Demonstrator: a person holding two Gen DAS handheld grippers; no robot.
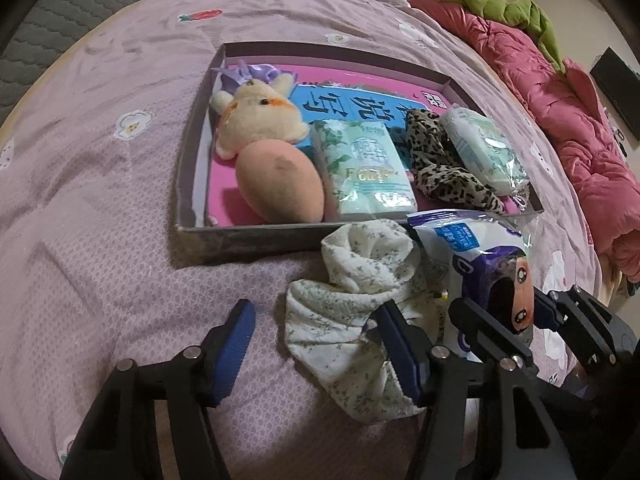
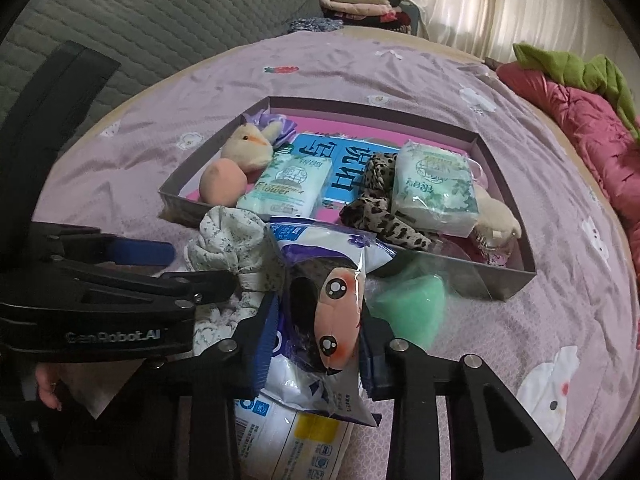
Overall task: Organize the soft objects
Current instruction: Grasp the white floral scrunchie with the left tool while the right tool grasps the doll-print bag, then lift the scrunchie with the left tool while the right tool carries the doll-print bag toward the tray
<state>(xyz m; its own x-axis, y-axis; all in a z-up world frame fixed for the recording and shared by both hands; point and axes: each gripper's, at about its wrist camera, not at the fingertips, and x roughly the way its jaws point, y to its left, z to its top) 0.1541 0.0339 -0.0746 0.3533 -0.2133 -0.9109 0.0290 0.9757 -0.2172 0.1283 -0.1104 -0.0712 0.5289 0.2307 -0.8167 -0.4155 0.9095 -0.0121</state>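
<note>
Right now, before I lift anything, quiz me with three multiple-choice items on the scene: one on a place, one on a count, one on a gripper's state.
1. Where is the floral cloth?
A. inside the tray
B. on the bedspread in front of the tray
C. on the pink quilt

2. How many tissue packs lie in the tray?
A. one
B. two
C. four

3. How is the right gripper?
A. closed on the cartoon-face bag
B. open over bare bedspread
C. closed on the leopard scarf

Key: 1 B, it lies outside the tray's near wall; 2 B, two green-white packs; 3 A, its pads pinch the bag.
</note>
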